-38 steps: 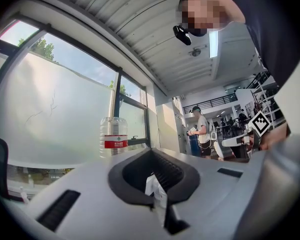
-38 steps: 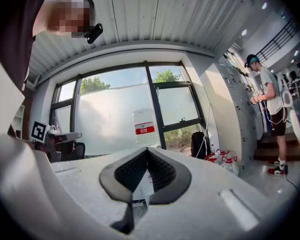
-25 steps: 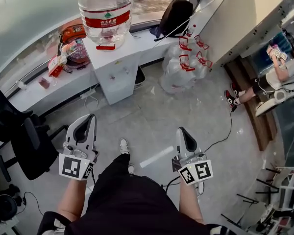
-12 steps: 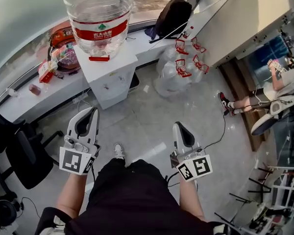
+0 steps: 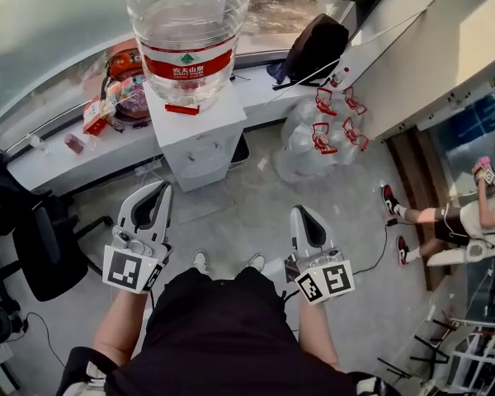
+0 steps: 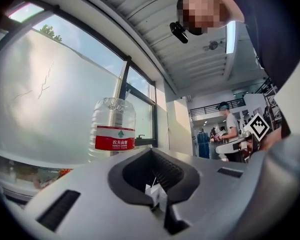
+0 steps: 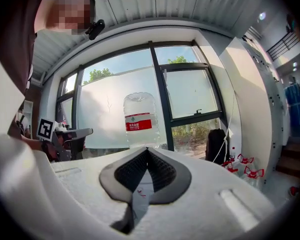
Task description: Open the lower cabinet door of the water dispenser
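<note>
Water dispenser [image 5: 200, 139]: upright, straight ahead, well apart; left tongs [image 5: 160, 191] slightly nearer than right tongs [image 5: 302, 214]; both closed, empty.

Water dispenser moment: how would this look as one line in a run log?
stage: before contact | left gripper: shut, empty | right gripper: shut, empty | water dispenser: ahead, untouched | bottle: on top

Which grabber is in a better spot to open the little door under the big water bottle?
Probably left: the left gripper points almost straight at the water dispenser, while the right gripper sits further to its side. Both are shut and empty.
</note>
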The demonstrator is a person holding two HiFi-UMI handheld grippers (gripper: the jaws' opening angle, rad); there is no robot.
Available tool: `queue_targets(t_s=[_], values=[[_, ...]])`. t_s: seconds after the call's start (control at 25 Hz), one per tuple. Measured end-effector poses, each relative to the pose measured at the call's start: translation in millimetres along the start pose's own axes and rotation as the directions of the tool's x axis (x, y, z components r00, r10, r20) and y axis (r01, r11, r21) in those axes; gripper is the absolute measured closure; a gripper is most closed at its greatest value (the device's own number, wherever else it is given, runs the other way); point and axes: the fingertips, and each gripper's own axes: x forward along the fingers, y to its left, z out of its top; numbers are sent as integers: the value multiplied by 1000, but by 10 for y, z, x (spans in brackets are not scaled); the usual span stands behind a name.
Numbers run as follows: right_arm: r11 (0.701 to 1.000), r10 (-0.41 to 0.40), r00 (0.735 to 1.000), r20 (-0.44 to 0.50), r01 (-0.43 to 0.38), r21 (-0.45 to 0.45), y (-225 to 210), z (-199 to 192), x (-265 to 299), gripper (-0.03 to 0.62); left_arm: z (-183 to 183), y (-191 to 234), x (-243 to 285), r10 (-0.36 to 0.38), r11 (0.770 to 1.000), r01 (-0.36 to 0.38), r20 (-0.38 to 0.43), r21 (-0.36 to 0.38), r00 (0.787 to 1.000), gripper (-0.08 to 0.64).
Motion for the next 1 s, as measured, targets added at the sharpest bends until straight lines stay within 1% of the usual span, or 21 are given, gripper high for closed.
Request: queue_targets(t_s=[0.16, 0.32, 0.52, 0.68, 0.8, 0.88, 1.0], values=[[996, 93, 996, 19, -92, -15, -174, 122, 152, 589, 97, -130, 152, 62, 998, -63, 15, 21, 998, 552], [985, 167, 986, 6, -166, -48, -394, 180, 231, 589, 100, -337, 339, 88, 995, -89, 7, 43, 996, 552], [973, 227, 973, -51, -229, -40, -581, 13, 304, 589, -40, -399, 482, 141, 989, -140, -31, 52, 989, 552], [964, 257, 962, -93, -262, -51, -630, -212, 445, 589, -141, -386, 566, 138, 988, -136, -16, 76, 990, 552], [957, 270, 956, -112, -279, -77, -586, -437, 633, 589, -382, -278, 548, 128, 989, -126, -20, 74, 992, 552], [952, 282, 952, -115, -293, -93, -538, -622, 796, 589, -683, -182, 494, 129, 990, -125, -56, 70, 990, 552], [939, 310, 944, -116, -323, -118, -468, -893, 1039, 589, -1120, -60, 444, 137, 990, -135, -89, 27, 987, 552]])
